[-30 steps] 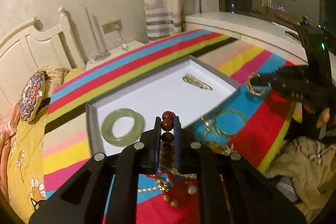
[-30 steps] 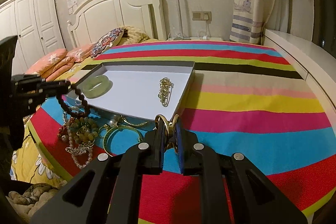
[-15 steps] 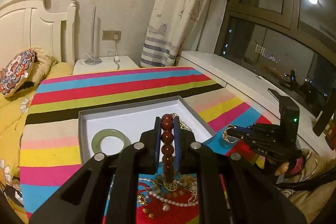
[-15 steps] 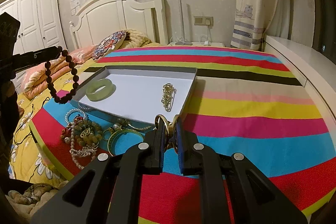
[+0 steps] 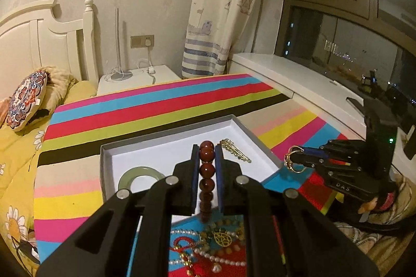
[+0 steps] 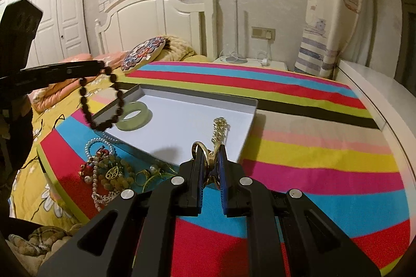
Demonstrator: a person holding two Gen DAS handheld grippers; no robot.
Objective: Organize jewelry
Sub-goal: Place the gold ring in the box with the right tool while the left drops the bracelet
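Note:
My left gripper (image 5: 207, 152) is shut on a dark red bead bracelet (image 5: 206, 174) and holds it in the air over the near edge of the white tray (image 5: 236, 125). From the right wrist view the bracelet (image 6: 104, 100) hangs in a loop from the left gripper (image 6: 100, 66). My right gripper (image 6: 209, 151) is shut on gold rings (image 6: 206, 153) just in front of the tray (image 6: 249, 118); it also shows in the left wrist view (image 5: 292, 157). In the tray lie a green jade bangle (image 6: 134, 116) and a gold chain (image 6: 219, 130).
A heap of pearl strands, beads and gold pieces (image 6: 111, 173) lies on the striped cloth (image 6: 312, 147) in front of the tray. A patterned cushion (image 6: 144, 57) and headboard (image 6: 156, 17) are behind. A white windowsill (image 5: 299, 84) runs along the right.
My left gripper has lifted the bead bracelet off the heap and raised it above the tray's near edge. My right gripper has risen slightly with the gold rings.

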